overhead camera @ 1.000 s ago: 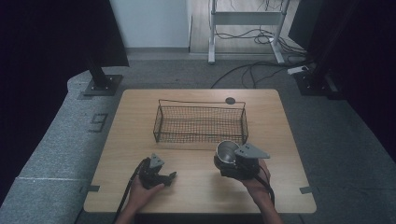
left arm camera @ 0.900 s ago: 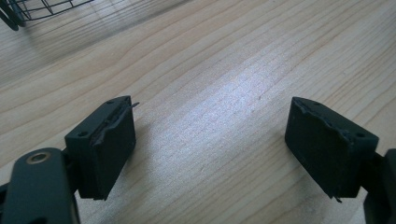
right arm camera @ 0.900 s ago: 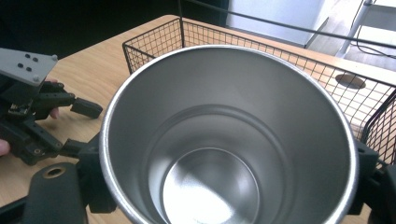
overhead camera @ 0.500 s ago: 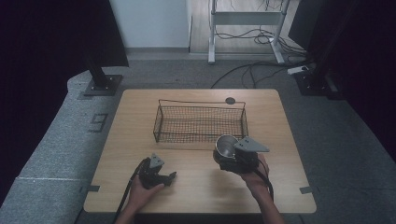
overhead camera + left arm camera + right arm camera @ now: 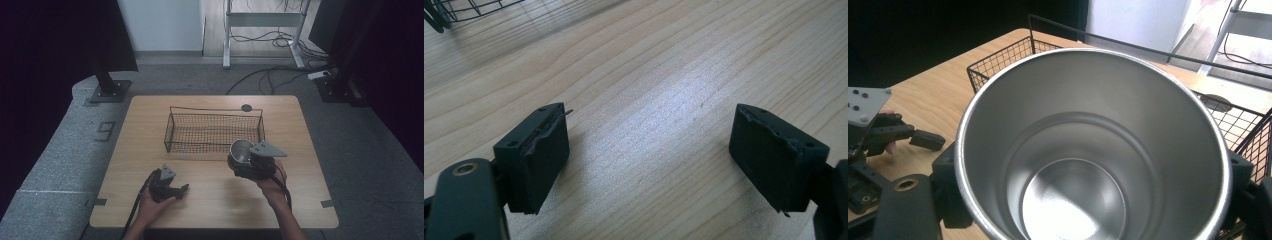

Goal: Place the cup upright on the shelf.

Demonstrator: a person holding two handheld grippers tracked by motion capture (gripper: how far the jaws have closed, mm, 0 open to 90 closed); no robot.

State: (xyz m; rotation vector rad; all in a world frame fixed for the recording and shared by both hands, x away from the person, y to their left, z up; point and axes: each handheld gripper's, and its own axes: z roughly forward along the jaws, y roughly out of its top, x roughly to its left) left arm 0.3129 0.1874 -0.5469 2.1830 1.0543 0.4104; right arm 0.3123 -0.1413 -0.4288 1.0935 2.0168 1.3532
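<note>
**Me:** The steel cup (image 5: 1093,145) is what I'm carrying. My right gripper (image 5: 244,161) has its jaws clamped on the cup's sides, mouth up, and it sits just at the near wall of the wire basket (image 5: 215,111), toward that basket's right end. From the high view I can't tell whether the cup's base is touching the table (image 5: 210,200) or hanging just above it.

**Partner:** And your other hand?

**Me:** My left gripper (image 5: 649,145) rests low over bare wood at the near left, jaws spread wide with nothing between them. It's well apart from the cup, so it won't get in the way.

**Partner:** So how would you do the next bit cleanly?

**Me:** I'd guess the cup is headed into the basket. The thing to watch is the top wire of the near wall: the base has to clear it before I move forward, or it will catch and tip. I'd keep the cup upright and set it down on the mesh floor before I let go.

**Partner:** Any slip risk?

**Me:** Some, I think. Smooth metal, round wall, and my pads only meet it on two sides. I'd move slowly and avoid twisting my wrist.
</note>
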